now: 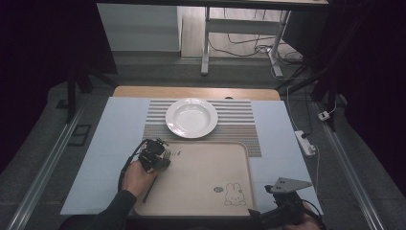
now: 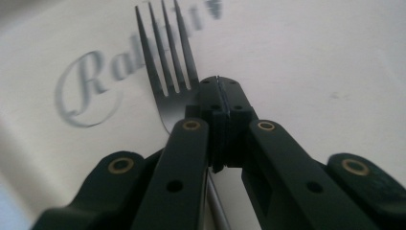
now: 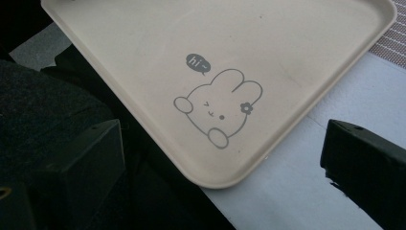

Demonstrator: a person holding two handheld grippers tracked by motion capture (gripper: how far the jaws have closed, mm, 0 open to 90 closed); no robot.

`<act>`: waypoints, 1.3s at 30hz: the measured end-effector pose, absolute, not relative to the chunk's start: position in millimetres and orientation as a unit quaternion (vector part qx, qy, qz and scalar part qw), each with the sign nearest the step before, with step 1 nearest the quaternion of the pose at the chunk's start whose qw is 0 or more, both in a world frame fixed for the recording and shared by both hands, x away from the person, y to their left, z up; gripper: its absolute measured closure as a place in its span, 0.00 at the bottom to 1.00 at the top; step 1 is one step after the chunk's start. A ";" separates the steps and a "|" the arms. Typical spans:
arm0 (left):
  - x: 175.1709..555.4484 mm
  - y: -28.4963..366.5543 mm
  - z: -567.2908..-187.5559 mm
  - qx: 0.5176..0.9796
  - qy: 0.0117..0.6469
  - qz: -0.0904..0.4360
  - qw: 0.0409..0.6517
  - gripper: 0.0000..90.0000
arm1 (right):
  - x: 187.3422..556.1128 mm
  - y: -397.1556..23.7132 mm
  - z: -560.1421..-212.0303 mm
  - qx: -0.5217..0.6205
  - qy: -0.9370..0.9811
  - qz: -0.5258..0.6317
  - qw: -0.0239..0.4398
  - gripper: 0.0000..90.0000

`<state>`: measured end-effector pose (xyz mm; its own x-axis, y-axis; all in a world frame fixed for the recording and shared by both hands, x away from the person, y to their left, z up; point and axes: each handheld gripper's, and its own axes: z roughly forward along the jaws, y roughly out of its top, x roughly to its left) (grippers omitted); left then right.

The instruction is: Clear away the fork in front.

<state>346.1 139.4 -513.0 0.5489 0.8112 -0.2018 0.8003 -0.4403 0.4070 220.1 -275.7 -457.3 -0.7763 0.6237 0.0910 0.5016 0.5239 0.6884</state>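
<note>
a dark metal fork is clamped at its neck, just below the tines, between the closed jaws of the left gripper; its thin handle runs back under the jaws. it is held low over the near-left part of the beige tray, above the grey lettering printed there; whether the tines touch the tray cannot be told. the fork is judged stiff, light and smooth, so it is likely to swivel or slip if pinched loosely; the flat neck, where it is taken now, looks the surest hold. beyond the tray's far edge a white plate is seen on a striped mat. at the tray's near-right corner, beside the printed rabbit, the right gripper is held over the desk with jaws wide apart and nothing between them.
</note>
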 end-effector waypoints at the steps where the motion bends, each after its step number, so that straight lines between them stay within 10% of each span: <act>1: 347.0 142.5 -513.0 0.846 0.479 0.011 0.233 0.99 | 220.2 -275.6 -457.4 0.324 0.869 0.365 0.083 0.01; 22: 351.8 165.1 -513.2 0.835 0.500 0.011 0.230 0.99 | 221.0 -274.7 -457.9 0.323 0.872 0.359 0.079 0.01; 39: 333.9 178.5 -485.8 0.830 0.465 0.027 0.309 0.49 | 220.3 -274.4 -457.6 0.320 0.872 0.361 0.078 0.01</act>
<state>333.9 178.5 -485.8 0.5667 0.7876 -0.2420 0.7543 -0.3777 0.5371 220.3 -274.4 -457.6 -0.7825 0.6154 0.0945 0.5024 0.5346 0.6795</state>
